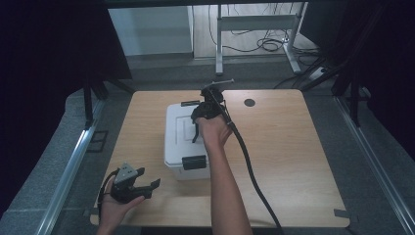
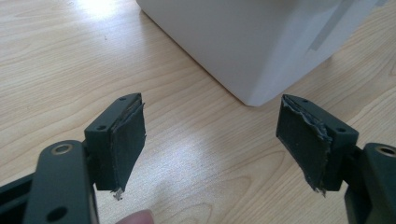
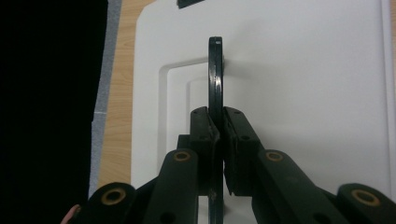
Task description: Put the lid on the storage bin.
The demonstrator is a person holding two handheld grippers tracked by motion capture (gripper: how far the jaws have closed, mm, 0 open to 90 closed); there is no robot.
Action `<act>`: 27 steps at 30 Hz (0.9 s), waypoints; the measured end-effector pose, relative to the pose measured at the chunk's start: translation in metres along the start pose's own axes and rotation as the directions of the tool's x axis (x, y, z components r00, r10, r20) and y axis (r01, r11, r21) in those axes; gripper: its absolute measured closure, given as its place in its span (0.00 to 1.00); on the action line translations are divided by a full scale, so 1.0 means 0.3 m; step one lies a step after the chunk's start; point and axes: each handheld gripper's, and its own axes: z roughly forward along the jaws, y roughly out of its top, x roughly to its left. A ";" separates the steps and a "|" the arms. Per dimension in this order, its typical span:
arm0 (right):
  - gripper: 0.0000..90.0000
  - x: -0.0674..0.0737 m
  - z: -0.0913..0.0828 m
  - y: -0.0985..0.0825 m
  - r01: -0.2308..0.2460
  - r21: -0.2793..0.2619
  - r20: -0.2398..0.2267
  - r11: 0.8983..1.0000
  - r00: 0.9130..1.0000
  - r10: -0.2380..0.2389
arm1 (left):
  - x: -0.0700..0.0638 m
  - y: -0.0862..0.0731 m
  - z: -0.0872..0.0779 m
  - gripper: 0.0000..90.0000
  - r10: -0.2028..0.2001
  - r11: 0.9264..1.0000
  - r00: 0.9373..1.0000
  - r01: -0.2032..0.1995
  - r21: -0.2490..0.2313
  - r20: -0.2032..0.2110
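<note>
Wooden table [image 1: 293,161], right tongs [image 3: 217,135] pinching white box's [image 1: 178,147] black handle [image 3: 215,74], left tongs [image 1: 142,182] spread beside it.

A white rectangular plastic storage box [image 1: 177,147] stands upright near the middle of the light wooden table, its lid on and its long side running away from the person. A black latch clip [image 1: 194,162] sits on its near end and another [image 1: 190,103] on its far end. A thin black handle [image 3: 215,74] stands raised on edge from the stepped recess in the lid.
</note>
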 end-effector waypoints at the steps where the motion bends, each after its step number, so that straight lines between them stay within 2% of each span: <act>1: 0.93 0.000 0.004 -0.001 -0.001 -0.007 0.007 1.000 1.000 0.001 | 0.000 0.000 0.000 0.27 0.000 1.000 1.000 0.000 -0.001 -0.001; 9: 0.93 -0.045 0.020 -0.006 -0.016 -0.001 -0.001 1.000 1.000 0.016 | -0.001 -0.001 0.000 0.27 -0.003 1.000 1.000 0.003 -0.003 -0.002; 12: 0.86 -0.052 0.018 -0.007 -0.001 -0.008 -0.013 1.000 1.000 0.001 | -0.002 -0.001 0.002 0.27 0.000 1.000 1.000 0.000 -0.001 -0.003; 18: 0.76 -0.068 -0.031 0.010 0.025 -0.033 -0.037 0.999 0.999 -0.026 | -0.003 -0.001 0.002 0.27 0.002 1.000 1.000 -0.002 0.001 -0.004; 24: 0.69 -0.120 -0.092 0.021 0.064 -0.073 -0.042 0.995 0.997 -0.068 | -0.005 -0.001 0.005 0.27 0.003 1.000 1.000 -0.003 0.003 -0.007; 27: 0.66 -0.163 -0.126 0.024 0.088 -0.097 -0.037 0.991 0.995 -0.092 | -0.007 -0.001 0.007 0.27 0.008 1.000 1.000 -0.008 0.009 -0.009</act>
